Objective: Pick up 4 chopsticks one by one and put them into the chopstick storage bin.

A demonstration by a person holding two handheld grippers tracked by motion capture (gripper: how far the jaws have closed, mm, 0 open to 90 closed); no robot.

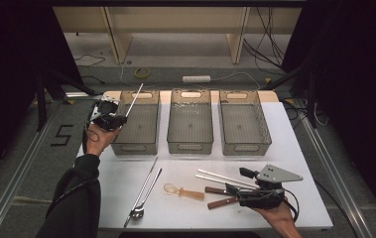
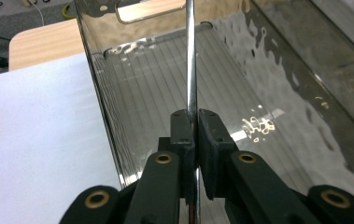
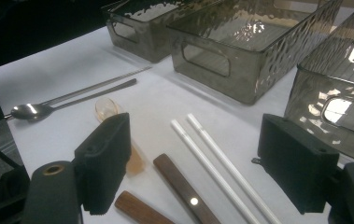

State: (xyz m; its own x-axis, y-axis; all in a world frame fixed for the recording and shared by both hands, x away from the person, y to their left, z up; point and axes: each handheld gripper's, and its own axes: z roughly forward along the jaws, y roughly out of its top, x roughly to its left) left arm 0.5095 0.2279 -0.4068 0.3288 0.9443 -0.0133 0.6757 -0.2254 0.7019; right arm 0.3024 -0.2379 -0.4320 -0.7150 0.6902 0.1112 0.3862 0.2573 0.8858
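Left fingers [image 2: 194, 133] clamped on metal chopstick [image 2: 191, 60] over left bin [image 2: 305, 65]; right fingers [image 3: 202, 177] apart.

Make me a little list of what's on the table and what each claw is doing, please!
Left claw: shut on a metal chopstick, over the left bin
Right claw: open, above the wooden-handled knives
Bins: three clear ones in a row; middle bin, right bin
On the table: metal spoon beside another metal chopstick, amber plastic spoon, two white chopsticks
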